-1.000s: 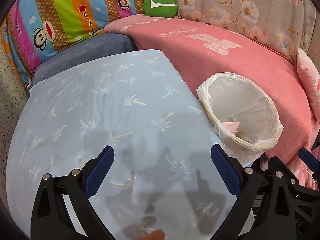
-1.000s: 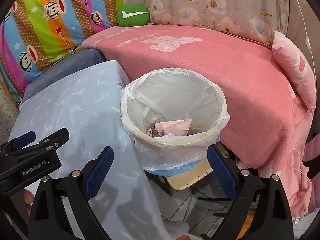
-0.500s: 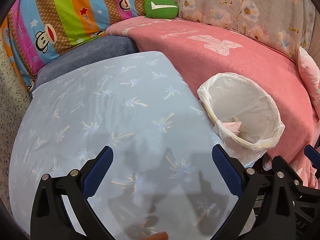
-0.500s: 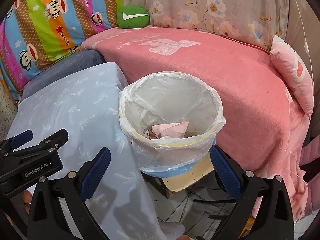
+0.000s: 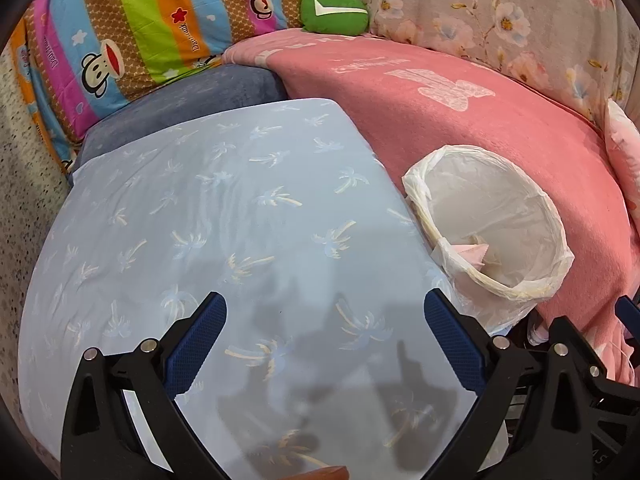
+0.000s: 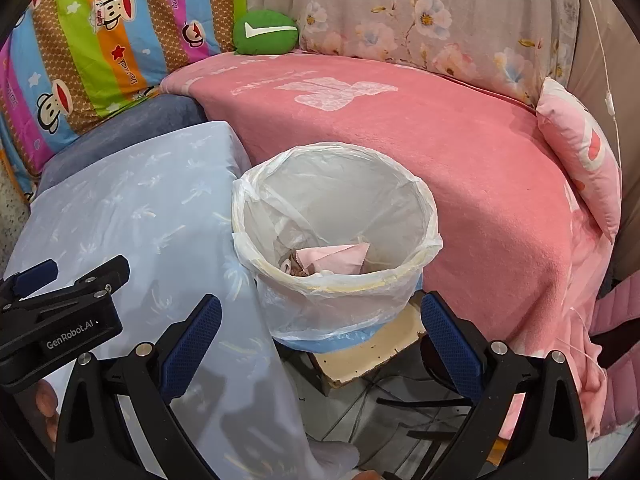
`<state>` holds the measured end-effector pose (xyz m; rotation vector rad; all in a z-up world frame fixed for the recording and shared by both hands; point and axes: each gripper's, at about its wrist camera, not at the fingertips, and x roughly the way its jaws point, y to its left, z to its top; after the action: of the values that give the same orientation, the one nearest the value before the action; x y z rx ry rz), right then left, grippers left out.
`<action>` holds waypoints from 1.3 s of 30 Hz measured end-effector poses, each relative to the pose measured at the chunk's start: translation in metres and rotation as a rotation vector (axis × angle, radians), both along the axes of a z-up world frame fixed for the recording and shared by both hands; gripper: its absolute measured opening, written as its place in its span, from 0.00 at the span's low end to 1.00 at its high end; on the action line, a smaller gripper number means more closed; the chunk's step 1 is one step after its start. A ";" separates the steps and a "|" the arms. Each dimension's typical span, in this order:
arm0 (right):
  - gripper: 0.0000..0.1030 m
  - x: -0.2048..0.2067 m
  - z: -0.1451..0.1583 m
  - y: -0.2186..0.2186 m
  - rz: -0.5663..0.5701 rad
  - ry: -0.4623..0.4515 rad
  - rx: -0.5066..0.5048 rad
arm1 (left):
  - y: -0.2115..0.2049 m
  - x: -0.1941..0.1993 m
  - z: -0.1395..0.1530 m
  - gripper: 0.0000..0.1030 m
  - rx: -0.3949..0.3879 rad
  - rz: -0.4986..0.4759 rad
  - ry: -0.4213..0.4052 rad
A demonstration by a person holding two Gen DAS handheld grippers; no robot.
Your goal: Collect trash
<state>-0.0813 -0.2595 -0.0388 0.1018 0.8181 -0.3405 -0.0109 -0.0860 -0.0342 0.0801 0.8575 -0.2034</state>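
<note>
A bin lined with a clear plastic bag [image 6: 404,280] stands between the table and the pink bed; it also shows in the left wrist view [image 5: 556,280]. Pink crumpled trash [image 6: 340,258] lies inside it, seen too in the left wrist view [image 5: 474,252]. My left gripper [image 5: 324,340] is open and empty above the light blue palm-print tablecloth [image 5: 224,208]. My right gripper [image 6: 320,340] is open and empty, just in front of the bin and above the floor gap. The left gripper's body [image 6: 60,320] shows at the left of the right wrist view.
A pink blanket [image 6: 440,128] covers the bed behind the bin. A striped monkey-print cushion [image 5: 132,28], a green pillow [image 6: 264,32] and a floral cushion [image 6: 420,12] lie at the back. A cardboard piece [image 6: 360,360] lies under the bin, with cables on the floor.
Both grippers have drawn back and risen a little, so the bin and table look slightly farther. Both stay open and empty.
</note>
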 end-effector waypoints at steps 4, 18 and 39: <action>0.94 -0.002 -0.002 0.000 0.005 0.004 0.001 | 0.001 -0.001 -0.001 0.92 -0.010 0.004 0.009; 0.94 -0.005 -0.003 0.000 -0.001 0.000 0.003 | -0.004 -0.006 -0.001 0.92 0.013 -0.011 -0.004; 0.94 -0.009 -0.004 -0.003 -0.007 0.001 0.003 | -0.006 -0.008 -0.002 0.92 0.021 -0.015 -0.009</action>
<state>-0.0898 -0.2621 -0.0431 0.1077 0.8193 -0.3456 -0.0191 -0.0924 -0.0357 0.1071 0.8507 -0.2084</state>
